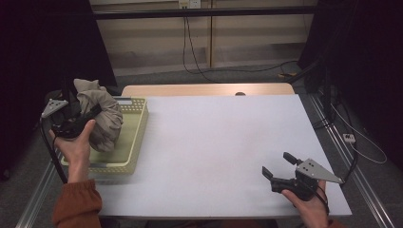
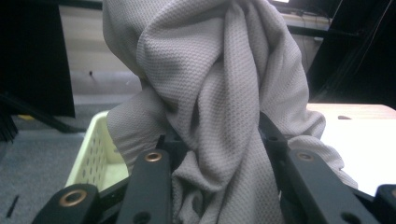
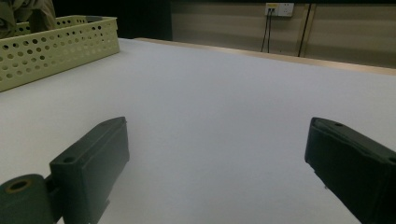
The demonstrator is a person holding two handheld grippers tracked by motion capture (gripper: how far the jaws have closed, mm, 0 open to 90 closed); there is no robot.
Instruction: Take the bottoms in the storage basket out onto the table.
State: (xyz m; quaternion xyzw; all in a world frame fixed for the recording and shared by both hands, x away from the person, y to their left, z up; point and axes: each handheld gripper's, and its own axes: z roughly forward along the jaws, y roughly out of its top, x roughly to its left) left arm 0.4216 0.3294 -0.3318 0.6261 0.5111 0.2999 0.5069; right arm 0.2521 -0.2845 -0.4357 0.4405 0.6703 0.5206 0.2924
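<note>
Above the perforated yellow basket [image 1: 135,137], left gripper [image 1: 76,116] clenched on bunched grey waffle-knit cloth [image 2: 219,93]; right gripper [image 1: 278,165] released.

No lettering, label, brand mark or number can be read anywhere in these views: the grey cloth [image 2: 210,93], the pale yellow basket [image 1: 138,128], the white table [image 1: 223,142] and the wall socket [image 3: 279,8] carry no legible writing.

Lab-like recording room, white table [image 1: 214,142], dark curtains [image 1: 43,42] (both sides), wall socket [image 1: 189,4]
</note>
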